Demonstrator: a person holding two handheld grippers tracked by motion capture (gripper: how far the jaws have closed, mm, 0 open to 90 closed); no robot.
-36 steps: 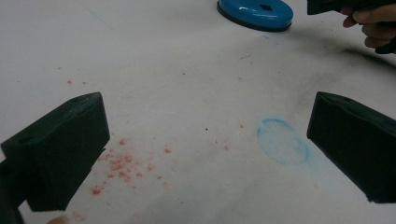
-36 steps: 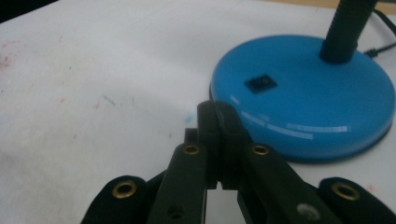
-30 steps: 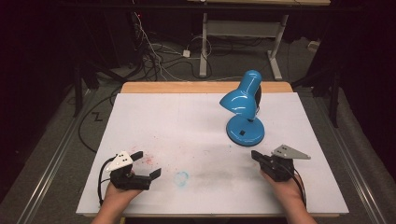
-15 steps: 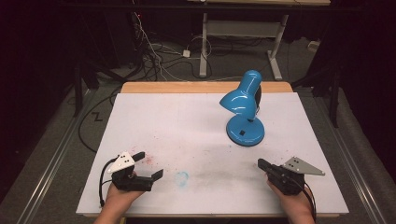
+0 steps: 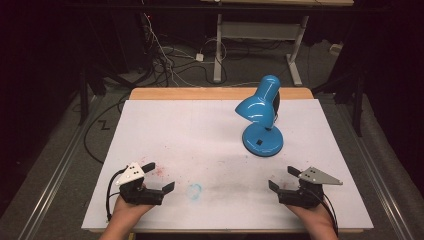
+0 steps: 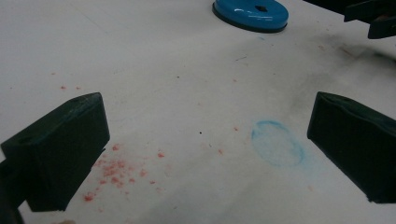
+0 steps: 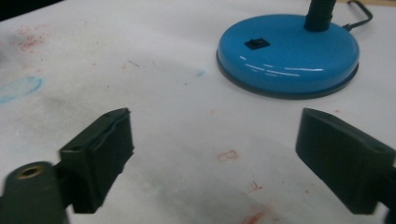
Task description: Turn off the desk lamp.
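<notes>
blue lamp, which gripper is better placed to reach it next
Right, probably. The right gripper sits open on the lamp's side of the table, with the blue lamp base just ahead of its jaws. The left gripper, also open, sits farther across the table.

- Left gripper [image 5: 154, 176]: showing black body, white three-cornered plate, black cable trailing.
- Right gripper [image 5: 283, 179]: wearing grey three-cornered plate; blocky black jaws, brass-ringed screw hole showing.

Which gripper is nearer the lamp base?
Right. The right gripper sits just in front of the lamp base, slightly to its right, jaws open. The left gripper is across the table, well to the base's left, also open.
</notes>
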